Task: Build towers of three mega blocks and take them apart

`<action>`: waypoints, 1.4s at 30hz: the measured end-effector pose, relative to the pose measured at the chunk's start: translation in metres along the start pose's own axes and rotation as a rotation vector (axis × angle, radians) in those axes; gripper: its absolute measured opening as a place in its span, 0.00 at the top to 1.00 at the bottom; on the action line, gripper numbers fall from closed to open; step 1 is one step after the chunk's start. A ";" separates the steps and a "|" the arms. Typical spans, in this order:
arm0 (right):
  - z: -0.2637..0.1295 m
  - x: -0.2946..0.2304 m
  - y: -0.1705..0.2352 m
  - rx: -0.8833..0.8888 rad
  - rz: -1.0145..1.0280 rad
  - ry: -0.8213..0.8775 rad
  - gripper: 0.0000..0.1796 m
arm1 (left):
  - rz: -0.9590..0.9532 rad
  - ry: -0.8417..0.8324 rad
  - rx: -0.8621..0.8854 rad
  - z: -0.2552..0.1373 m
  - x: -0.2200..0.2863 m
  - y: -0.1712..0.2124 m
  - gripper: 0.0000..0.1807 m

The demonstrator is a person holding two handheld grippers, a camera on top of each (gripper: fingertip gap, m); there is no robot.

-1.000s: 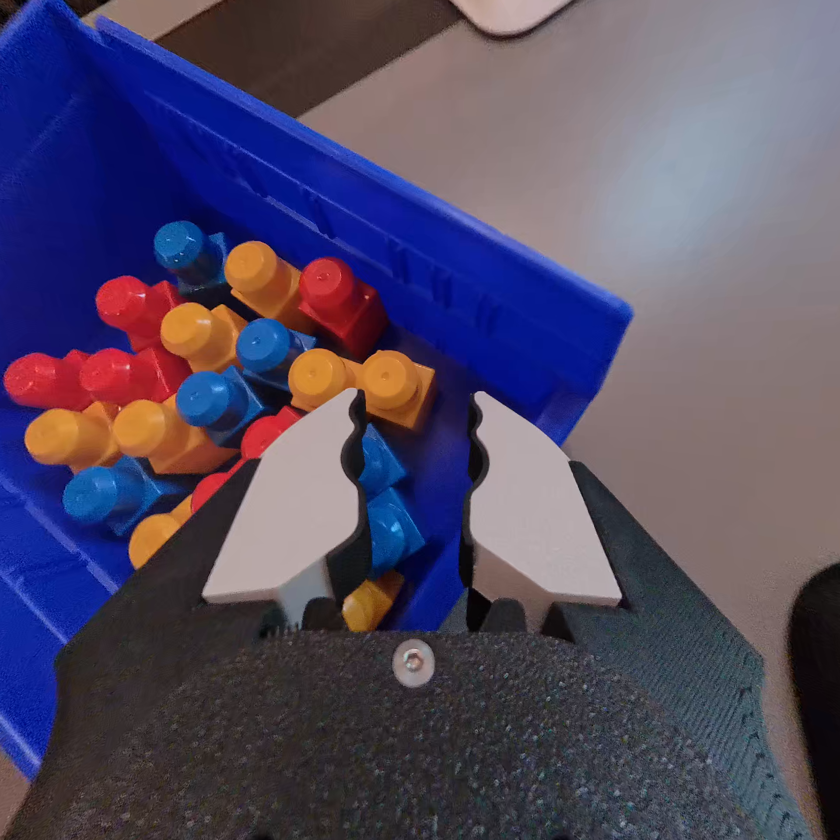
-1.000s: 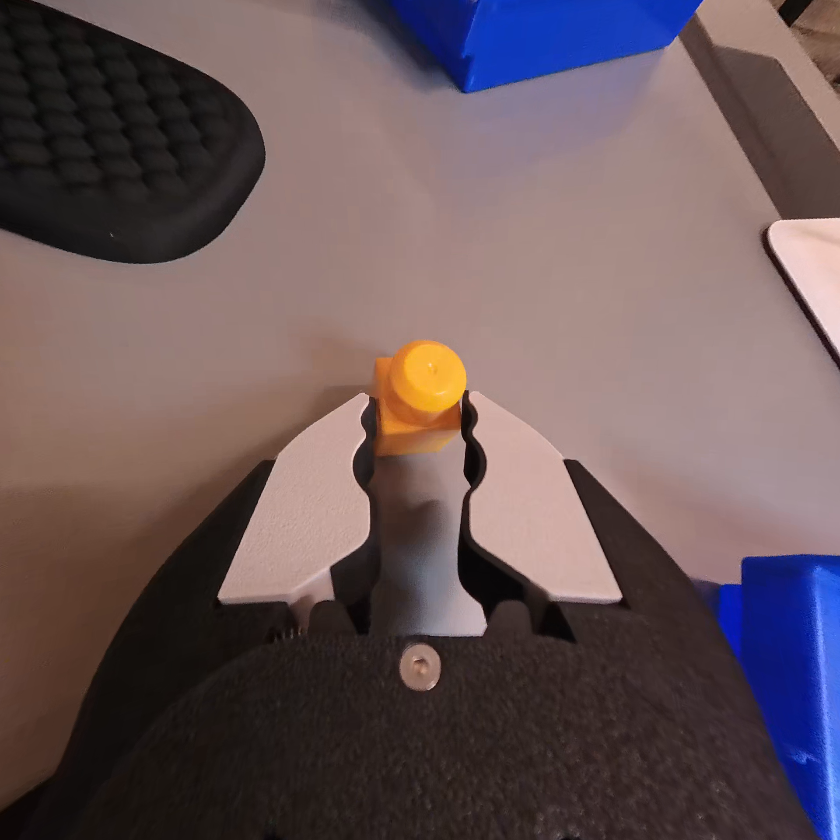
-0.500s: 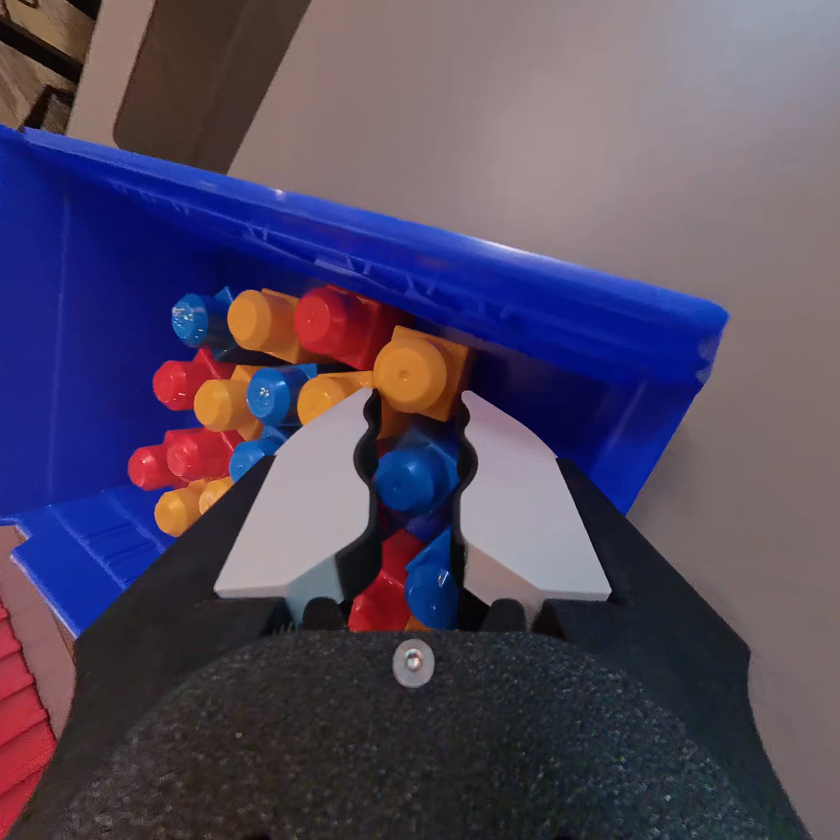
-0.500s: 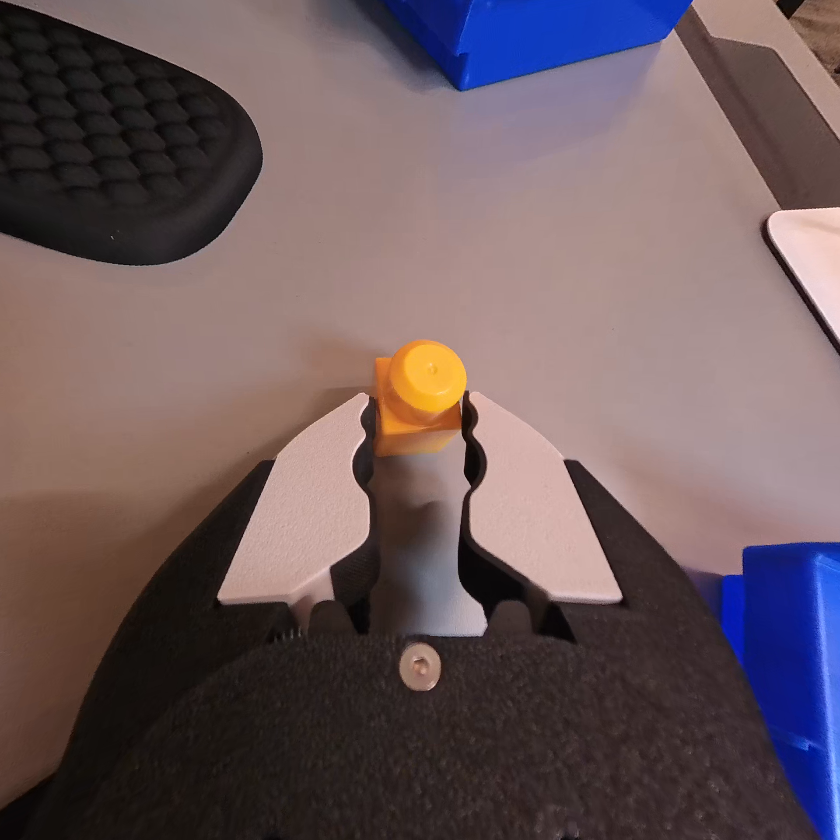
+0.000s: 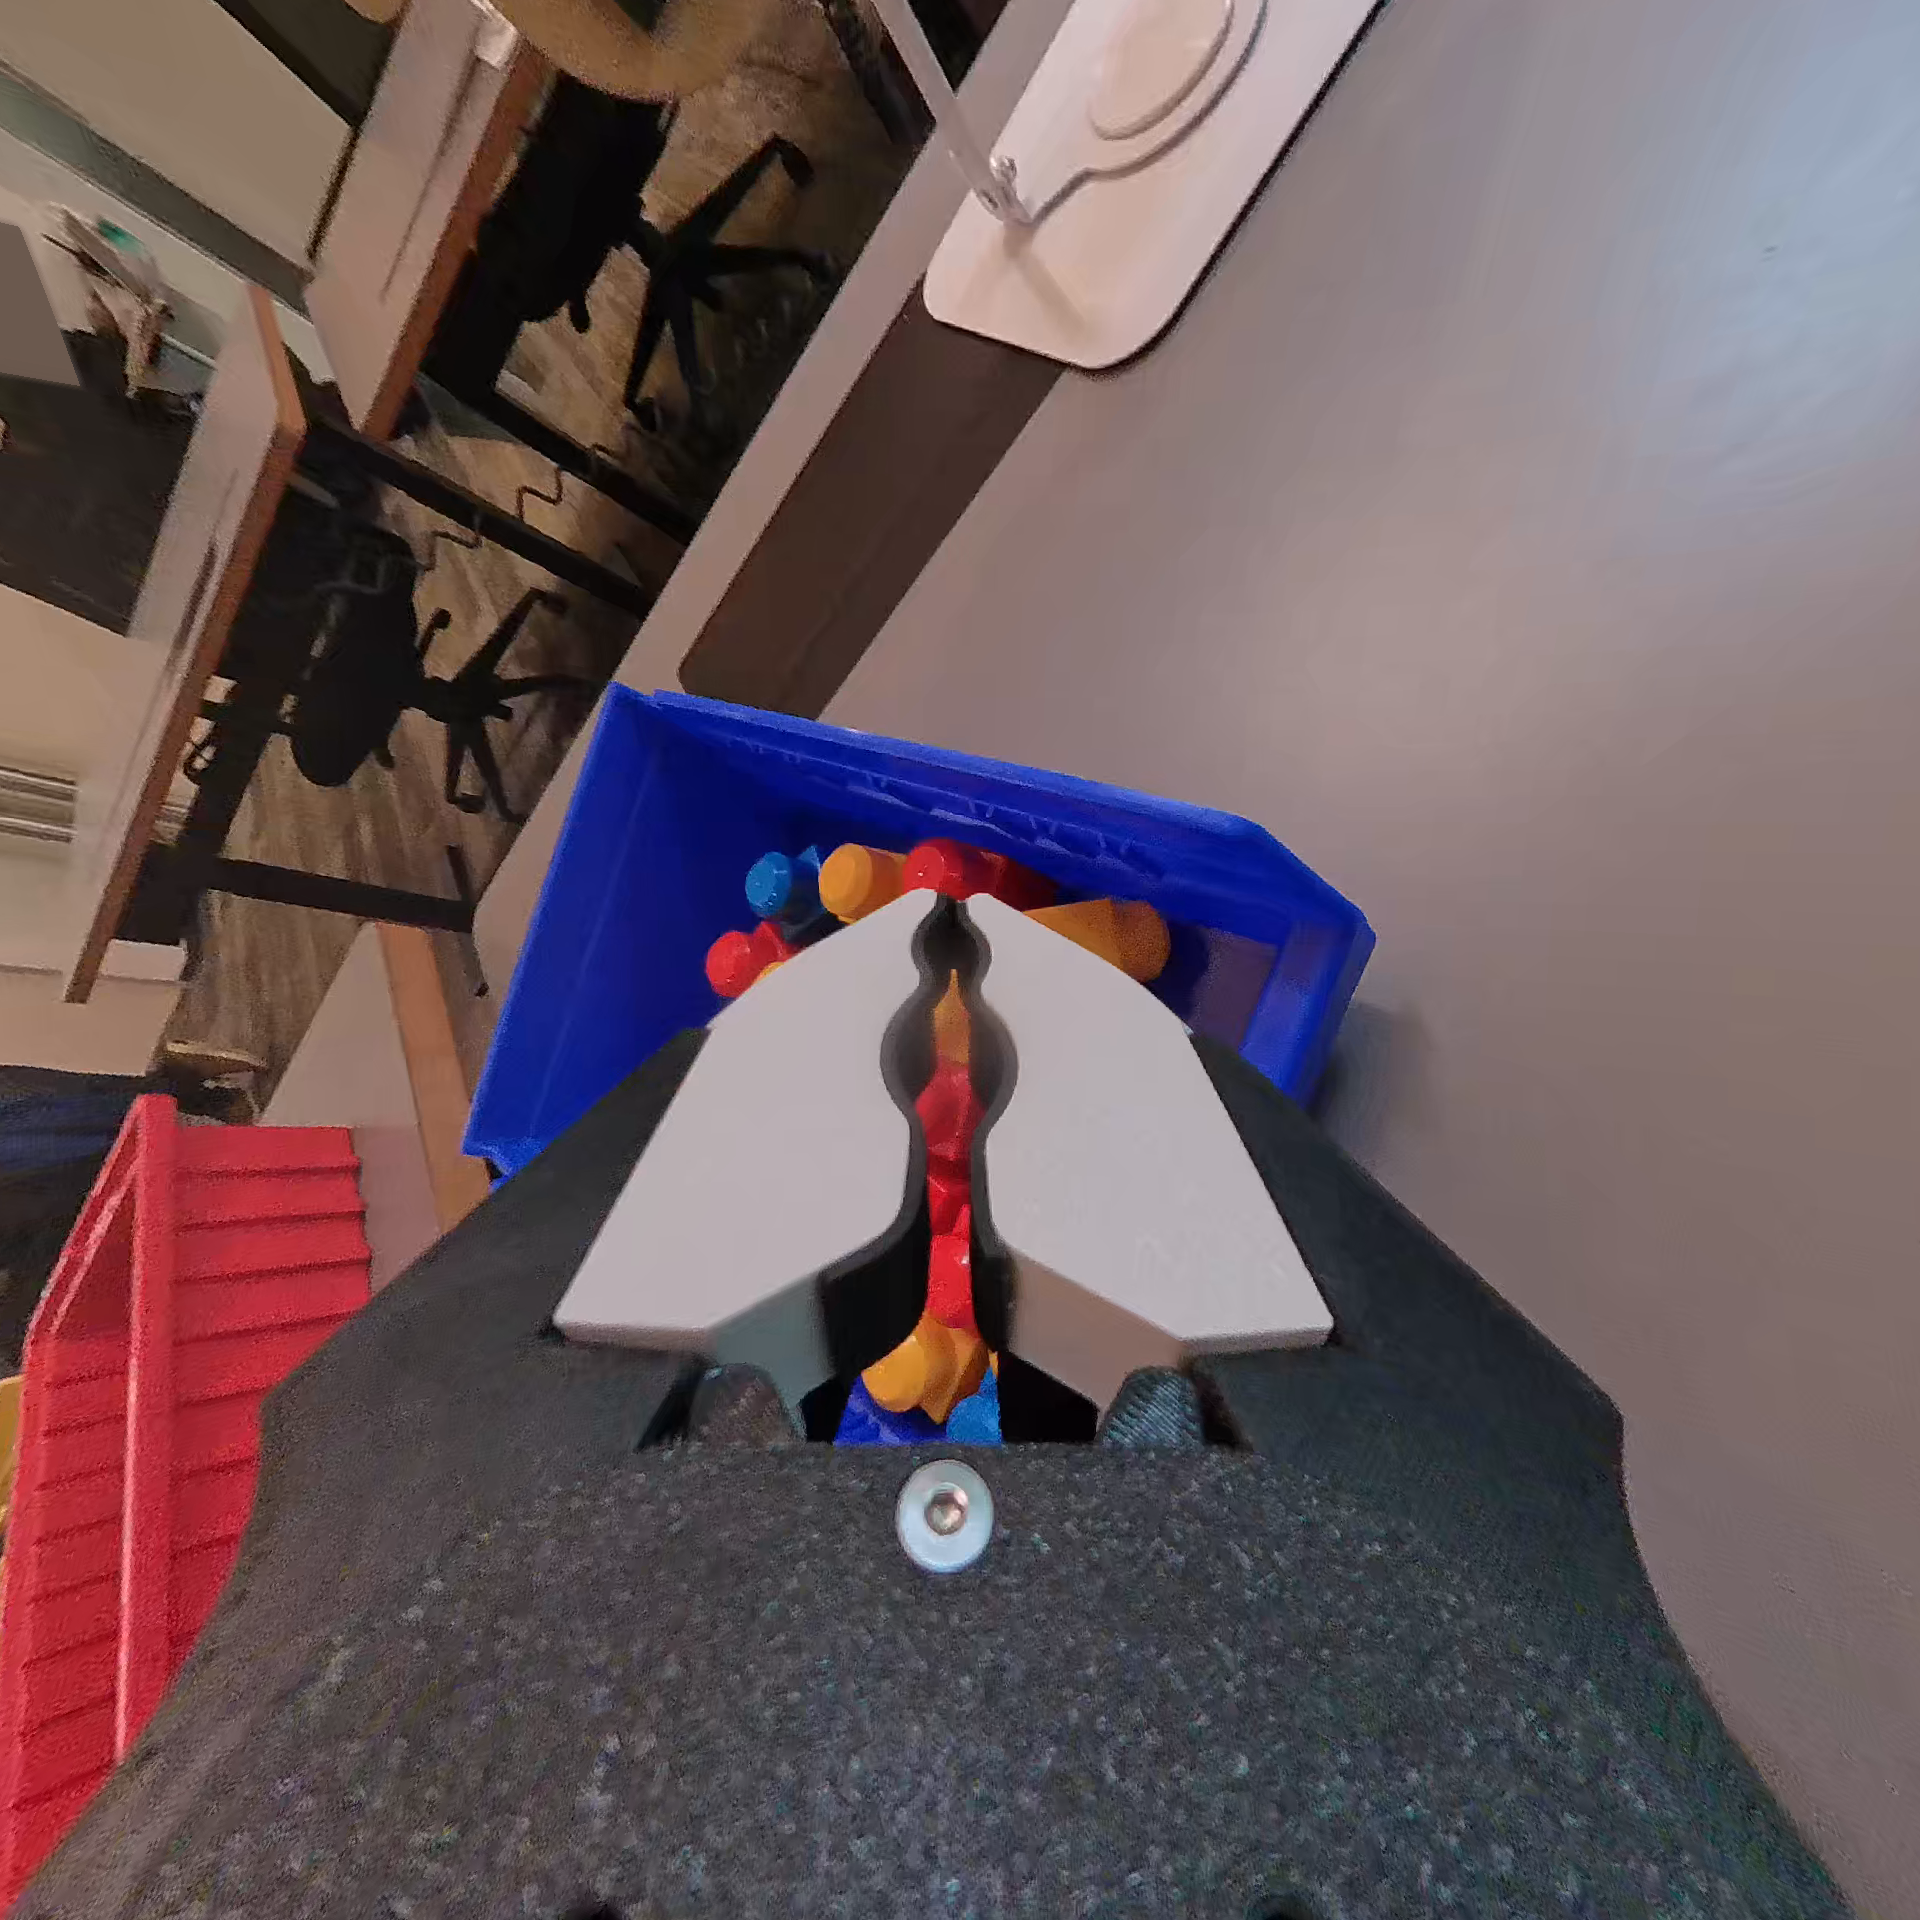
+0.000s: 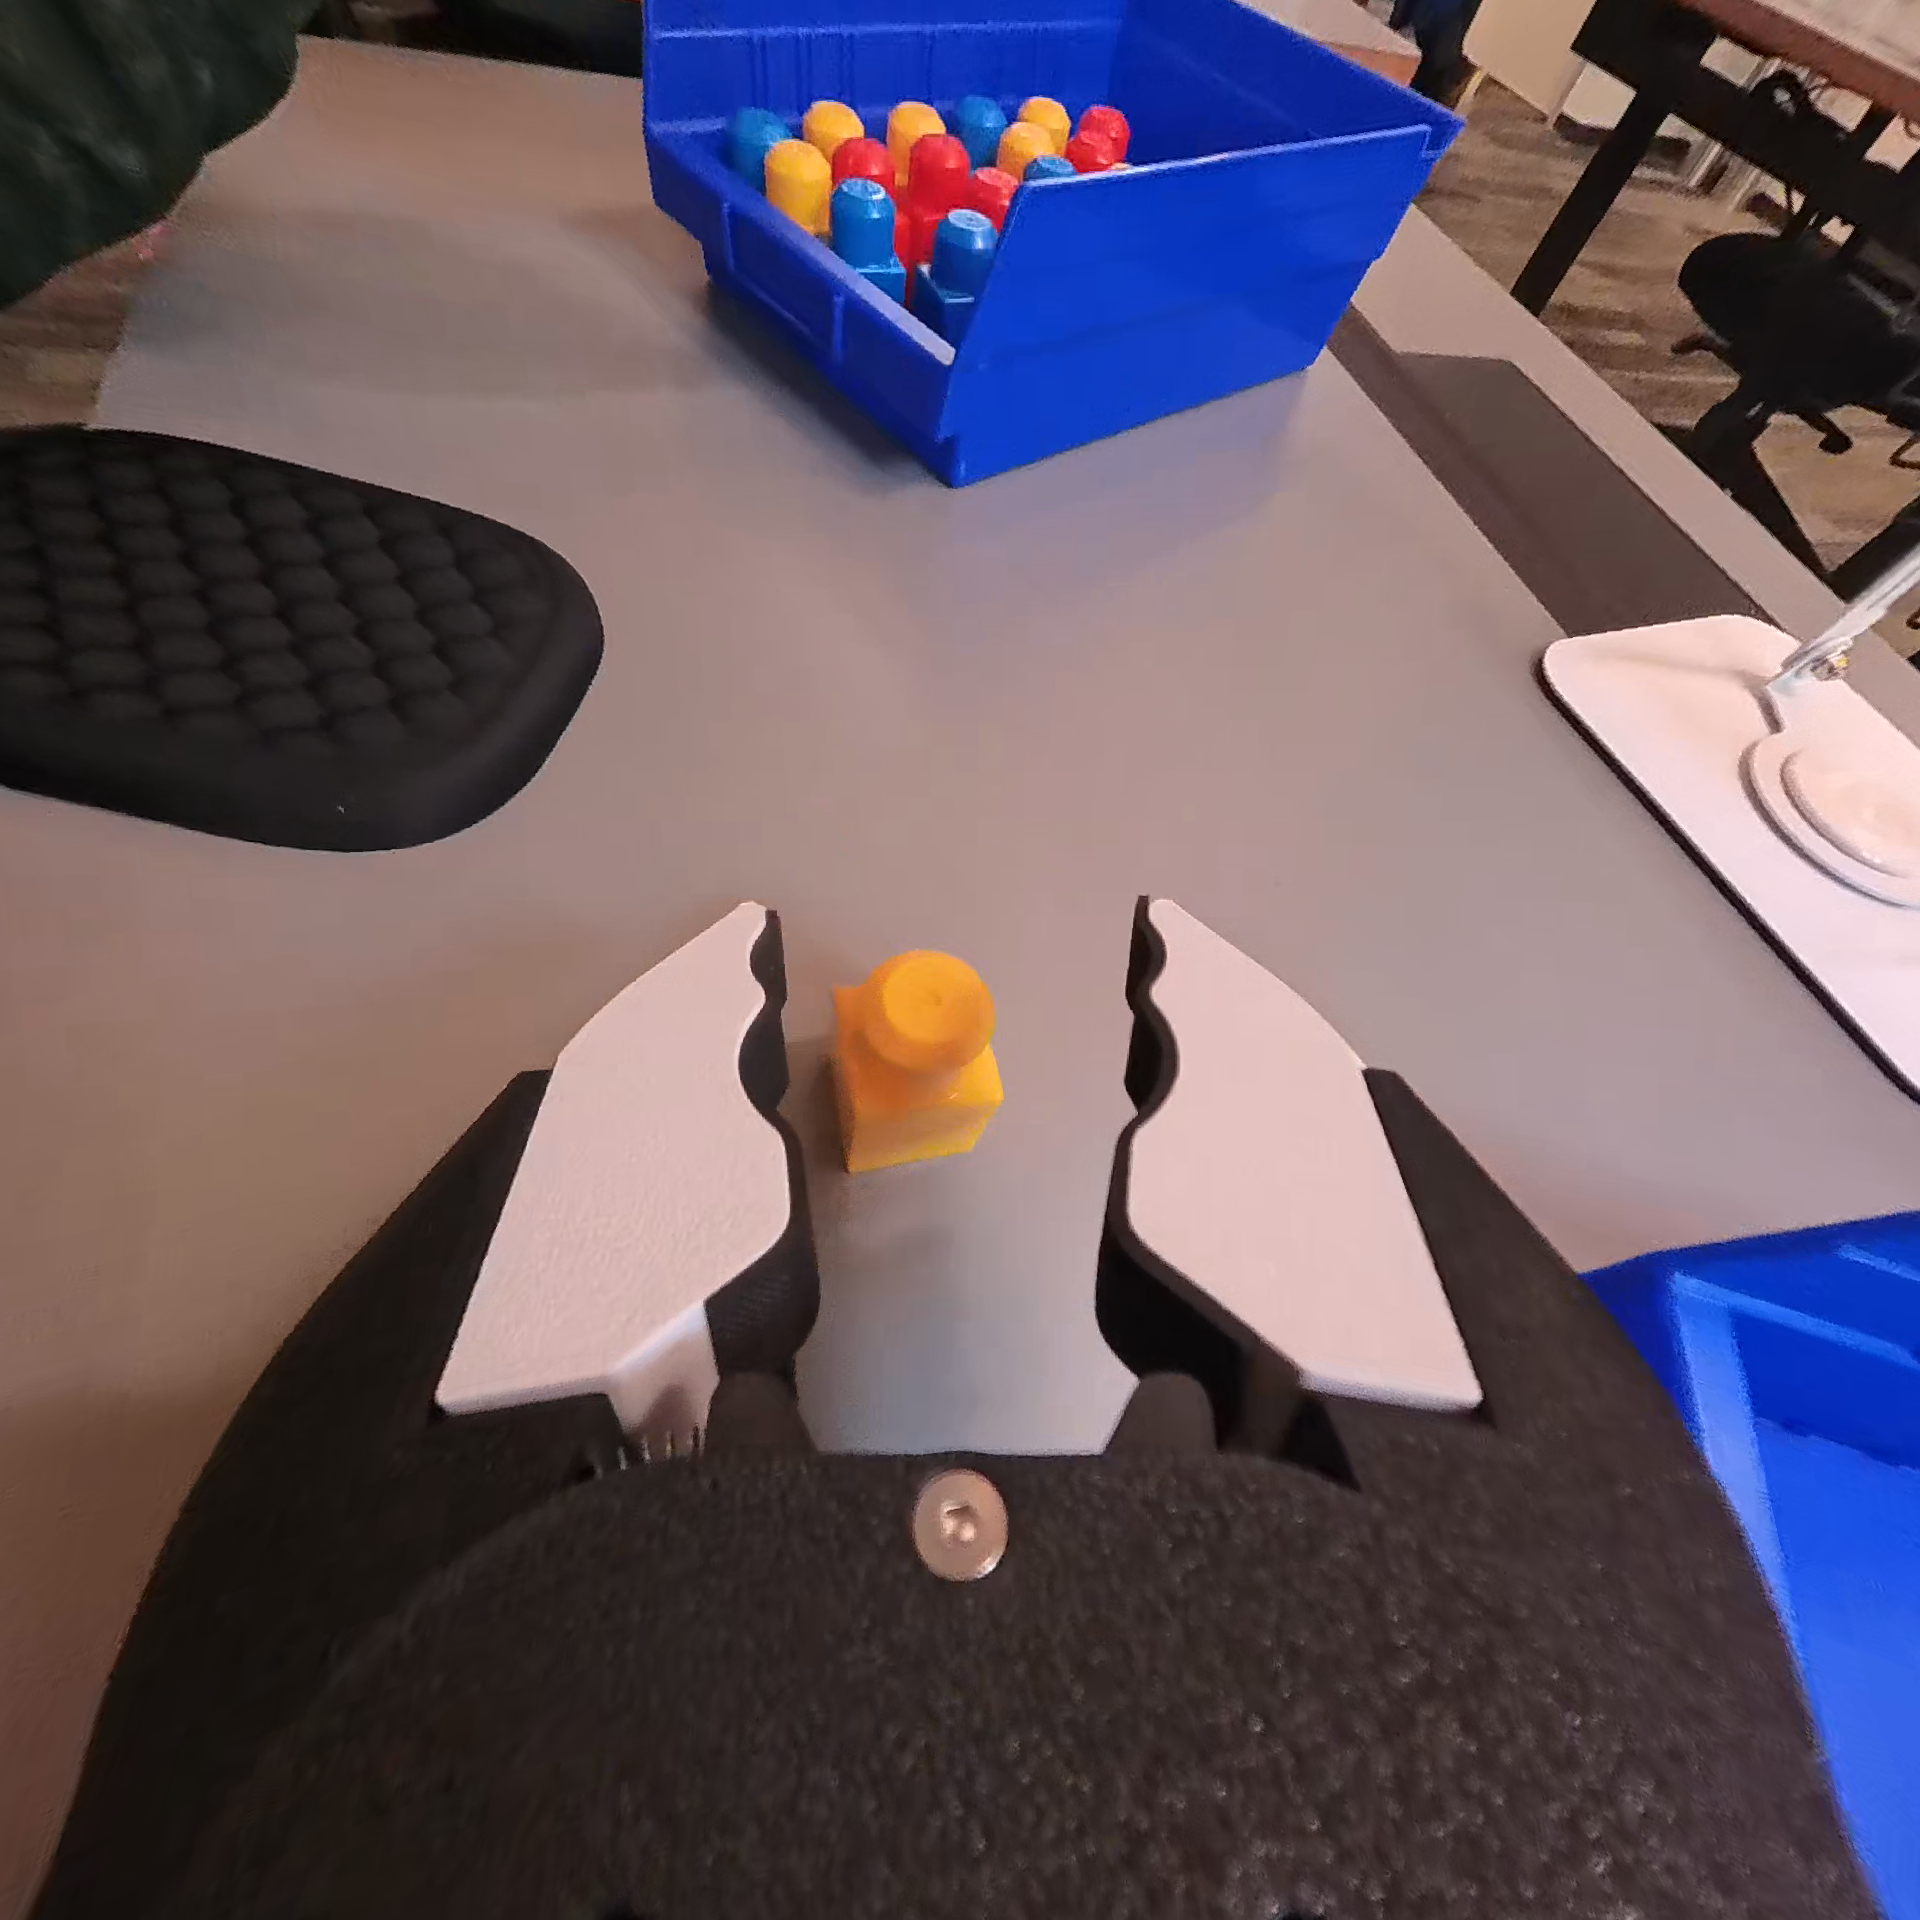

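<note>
An orange mega block (image 6: 914, 1060) stands upright on the grey table (image 6: 935, 675), between the fingers of my right gripper (image 6: 956, 914). That gripper is open and touches nothing. My left gripper (image 5: 945, 914) is shut, its fingertips meeting, and hangs over the blue bin (image 5: 1039, 790). I see no block between its fingers. The bin holds several red, orange and blue blocks (image 5: 862, 883), partly hidden by the fingers. The same bin (image 6: 1143, 312) and its blocks (image 6: 914, 177) show far ahead in the right wrist view.
A black textured pad (image 6: 260, 644) lies left of the orange block. A white flat base (image 6: 1745, 790) sits at the right table edge. Another blue bin (image 6: 1787, 1455) is at the near right. A red bin (image 5: 156, 1403) stands beside the left gripper. A dark sleeve (image 6: 104, 125) is at the far left. The left gripper's tips are roughly 30 cm from the right gripper's. Between my right fingertips and the white flat base (image 6: 1745, 790) there is roughly 35 cm. Look for it in the left wrist view (image 5: 1187, 131) too.
My right gripper has opened, let go of the orange block and drawn back. My left gripper has shut and pulled away from the blocks in the bin.
</note>
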State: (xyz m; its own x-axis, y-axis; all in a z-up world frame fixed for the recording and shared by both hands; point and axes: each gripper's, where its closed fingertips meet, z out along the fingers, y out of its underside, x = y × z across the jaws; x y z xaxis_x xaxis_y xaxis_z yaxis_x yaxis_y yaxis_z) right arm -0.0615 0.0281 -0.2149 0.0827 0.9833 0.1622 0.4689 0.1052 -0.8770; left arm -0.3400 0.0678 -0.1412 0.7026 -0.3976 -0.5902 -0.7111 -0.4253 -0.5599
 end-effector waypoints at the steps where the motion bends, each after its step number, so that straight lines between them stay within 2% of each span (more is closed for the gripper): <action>1: 0.000 0.000 0.001 -0.003 0.001 0.000 0.65 | -0.004 0.012 -0.019 0.005 0.001 0.004 1.00; 2: 0.000 0.001 0.003 -0.005 0.007 -0.001 0.65 | -0.007 0.023 -0.041 0.011 0.001 0.008 1.00; 5: -0.001 0.004 0.004 0.001 0.026 0.000 0.65 | 0.023 0.100 -0.111 0.030 0.010 0.026 0.90; 9: 0.000 0.003 0.004 0.003 0.028 -0.008 0.66 | 0.188 0.216 -0.250 0.058 0.021 0.058 0.77; 15: 0.003 0.002 0.008 -0.014 0.027 -0.010 0.66 | 0.314 0.381 -0.374 0.080 0.035 0.073 0.71; 19: 0.001 0.003 0.008 -0.006 0.036 -0.008 0.66 | 0.351 0.413 -0.417 0.096 0.046 0.078 0.68; 22: 0.001 0.002 0.008 -0.010 0.037 -0.011 0.66 | 0.356 0.380 -0.463 0.107 0.044 0.082 0.60; 27: 0.001 0.004 0.010 -0.019 0.035 0.001 0.67 | 0.421 0.280 -0.446 0.121 0.035 0.083 0.72; 30: -0.001 0.006 0.009 -0.011 0.041 0.010 0.67 | 0.403 0.245 -0.422 0.111 0.027 0.080 0.80; 36: -0.010 0.012 -0.010 0.058 0.033 0.061 0.67 | 0.288 0.206 -0.259 0.046 -0.002 0.037 0.80; 38: -0.012 0.011 -0.020 0.084 0.018 0.076 0.67 | 0.256 0.292 -0.152 0.020 0.013 0.009 0.80; 42: -0.013 -0.004 -0.049 0.140 -0.037 0.068 0.68 | 0.289 0.598 0.091 -0.028 0.095 -0.050 0.80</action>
State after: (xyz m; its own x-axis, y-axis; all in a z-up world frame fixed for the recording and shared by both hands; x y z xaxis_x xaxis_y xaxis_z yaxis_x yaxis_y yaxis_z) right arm -0.0736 0.0168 -0.1671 0.1294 0.9666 0.2213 0.3458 0.1652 -0.9237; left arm -0.2365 0.0281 -0.1529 0.3599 -0.8783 -0.3147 -0.8540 -0.1743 -0.4903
